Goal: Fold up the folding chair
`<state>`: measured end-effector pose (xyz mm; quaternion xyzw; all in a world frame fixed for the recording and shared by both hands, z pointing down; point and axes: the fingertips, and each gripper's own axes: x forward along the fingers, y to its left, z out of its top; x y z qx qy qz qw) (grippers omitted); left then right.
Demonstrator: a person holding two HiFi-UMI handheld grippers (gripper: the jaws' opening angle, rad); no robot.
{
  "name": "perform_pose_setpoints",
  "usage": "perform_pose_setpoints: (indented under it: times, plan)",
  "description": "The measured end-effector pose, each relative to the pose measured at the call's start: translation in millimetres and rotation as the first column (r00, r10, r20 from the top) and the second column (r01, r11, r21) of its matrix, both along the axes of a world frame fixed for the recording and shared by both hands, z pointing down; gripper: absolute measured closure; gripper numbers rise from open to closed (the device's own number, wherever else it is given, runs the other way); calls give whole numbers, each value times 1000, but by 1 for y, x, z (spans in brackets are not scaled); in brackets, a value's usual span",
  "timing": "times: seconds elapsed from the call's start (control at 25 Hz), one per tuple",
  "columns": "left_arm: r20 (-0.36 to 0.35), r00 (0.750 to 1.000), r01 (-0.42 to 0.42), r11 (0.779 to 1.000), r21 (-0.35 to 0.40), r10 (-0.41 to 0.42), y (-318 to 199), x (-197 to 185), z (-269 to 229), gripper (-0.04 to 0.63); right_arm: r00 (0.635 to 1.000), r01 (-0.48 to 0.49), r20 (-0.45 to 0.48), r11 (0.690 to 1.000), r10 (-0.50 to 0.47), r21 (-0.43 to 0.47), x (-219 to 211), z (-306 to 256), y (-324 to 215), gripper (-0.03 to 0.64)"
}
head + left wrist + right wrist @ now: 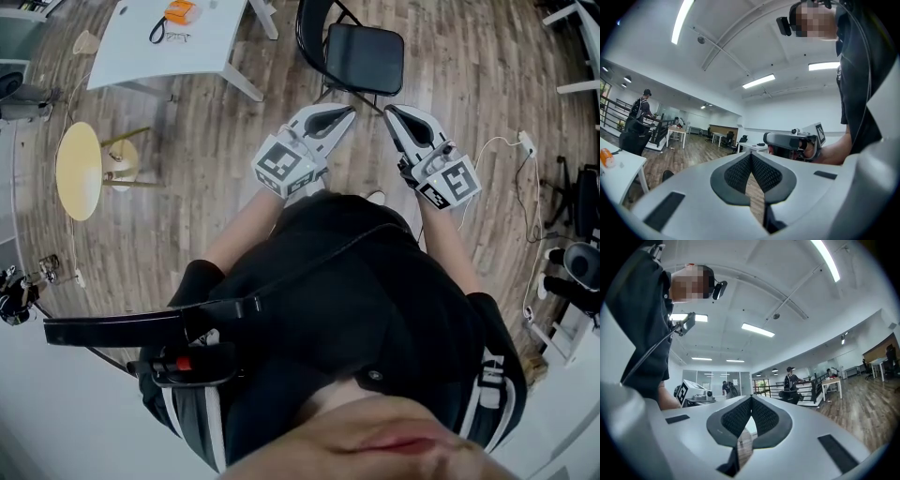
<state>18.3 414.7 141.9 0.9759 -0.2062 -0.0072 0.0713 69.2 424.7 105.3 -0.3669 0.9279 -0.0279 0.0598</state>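
Note:
A black folding chair (361,56) stands unfolded on the wooden floor straight ahead in the head view, its seat flat. My left gripper (349,110) is held in front of my body, shut, with nothing between its pads, and points up and right toward the chair. My right gripper (389,112) is beside it, also shut and holding nothing, its tips close to the left one's. Both stay short of the chair. In the left gripper view the left gripper (751,154) shows its pads pressed together, with the right gripper's body (794,140) beyond. The right gripper (751,398) likewise shows shut pads.
A white table (173,42) with an orange object (180,12) stands at the back left. A round yellow stool (80,171) lies to the left. White cable and a power strip (525,142) run along the floor at right. Other people stand far off in the gripper views.

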Motion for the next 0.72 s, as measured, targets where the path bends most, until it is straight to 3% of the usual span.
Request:
perform_pose_setpoints:
  times: [0.4,0.72]
  plan:
    - [22,1000,-17,1000,-11,17,-44,-46,14,591,991,-124,-46,991,122,-49,-26,26,-34,609]
    - [20,1000,-24,999,-21,25,-59,-28,14,591,991,-130,-37,989,128,-70,-8,33,-41,609]
